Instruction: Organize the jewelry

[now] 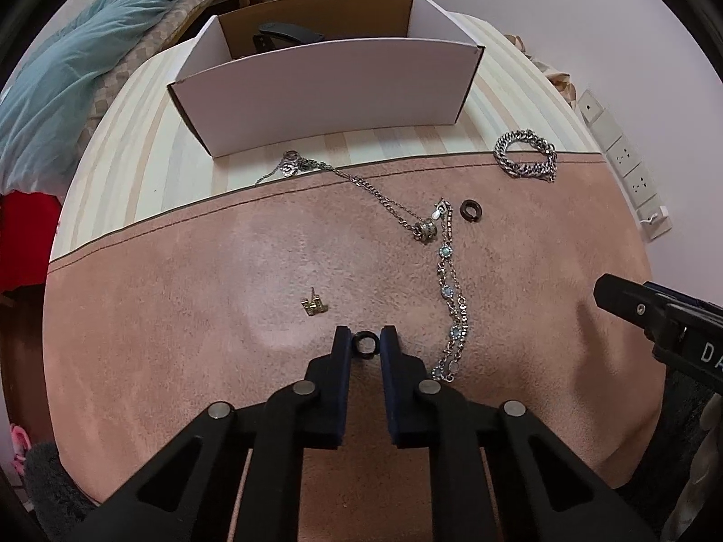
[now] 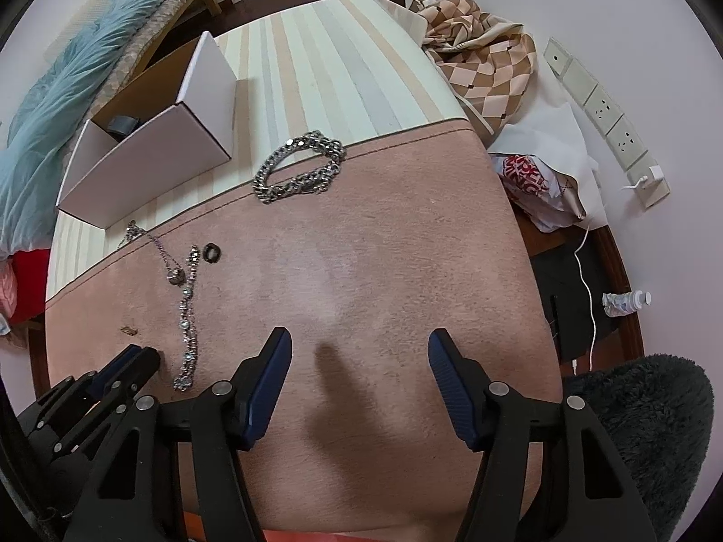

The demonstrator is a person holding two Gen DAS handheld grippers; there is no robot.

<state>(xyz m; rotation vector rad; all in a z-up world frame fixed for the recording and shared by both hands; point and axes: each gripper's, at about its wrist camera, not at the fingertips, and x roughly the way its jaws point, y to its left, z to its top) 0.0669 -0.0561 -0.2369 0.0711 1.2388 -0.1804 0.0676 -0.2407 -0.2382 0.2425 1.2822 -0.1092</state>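
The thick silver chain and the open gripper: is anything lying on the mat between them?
No. In the right wrist view the stretch of pink mat between the chunky chain and the open right gripper is bare; only a shadow falls there.

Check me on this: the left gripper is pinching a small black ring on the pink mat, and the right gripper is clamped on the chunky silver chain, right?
Not quite. The right gripper holds nothing: in the right wrist view its jaws stand open over bare pink mat, while the chunky silver chain lies apart near the mat's far edge. The left gripper is indeed pinching the small black ring on the mat.
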